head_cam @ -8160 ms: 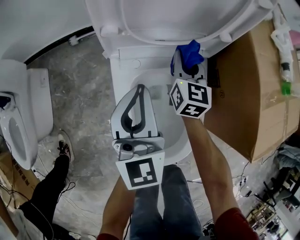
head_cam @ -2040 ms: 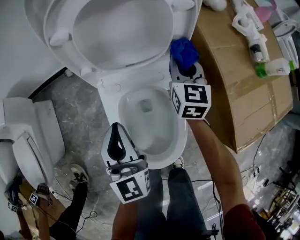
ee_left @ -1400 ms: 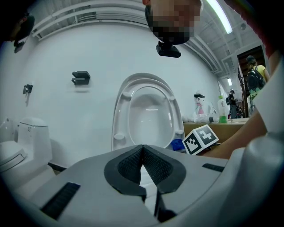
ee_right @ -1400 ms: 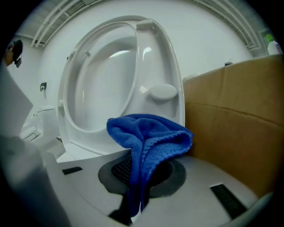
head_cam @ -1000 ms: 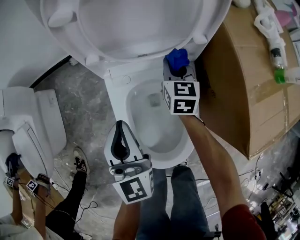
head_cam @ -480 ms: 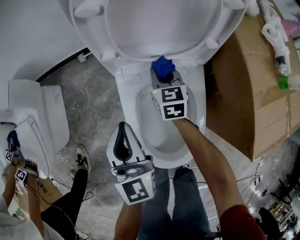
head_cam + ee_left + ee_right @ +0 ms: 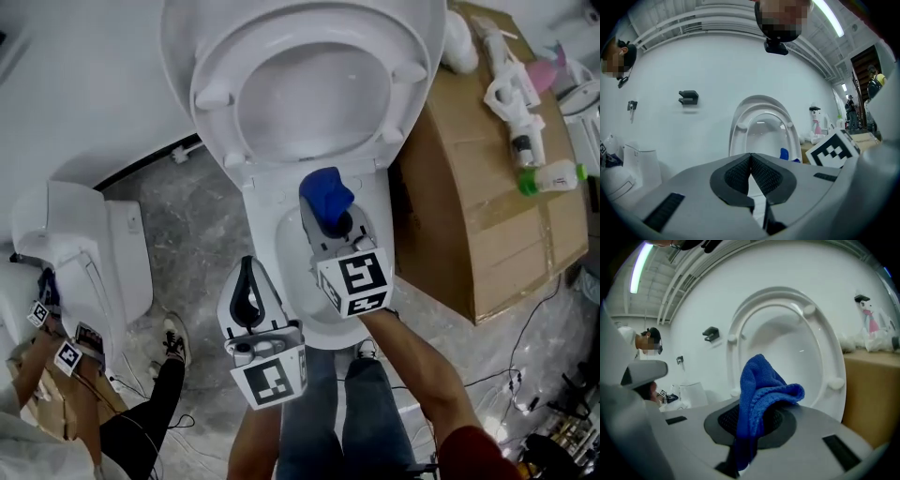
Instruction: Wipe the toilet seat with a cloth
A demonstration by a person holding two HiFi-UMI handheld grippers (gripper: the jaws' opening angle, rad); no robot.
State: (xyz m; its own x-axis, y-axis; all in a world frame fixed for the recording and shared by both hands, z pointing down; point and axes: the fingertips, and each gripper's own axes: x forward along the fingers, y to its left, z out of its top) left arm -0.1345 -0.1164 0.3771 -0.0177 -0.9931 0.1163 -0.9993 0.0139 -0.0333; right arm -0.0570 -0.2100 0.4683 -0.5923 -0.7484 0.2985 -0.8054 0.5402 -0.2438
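Between right claw's (image 7: pixel 331 218) jaws, blue cloth (image 7: pixel 324 190)

Head camera: we look steeply down from above the toilet bowl (image 7: pixel 361 309). The left tool (image 7: pixel 750 157) camera faces nearly level at the raised toilet seat (image 7: pixel 737 129), some way off. The right tool (image 7: pixel 754 416) camera sits nearer, on the same heading. All three views share that seat; our left tool view also catches the right tool's marker cube (image 7: pixel 833 150).

Cool, even light from ceiling tube lamps (image 7: pixel 829 18) high above the raised toilet seat (image 7: pixel 736 133) casts soft shadows, while both gripper views bulge fisheye-style, darken at their corners and blur the nearest foreground.
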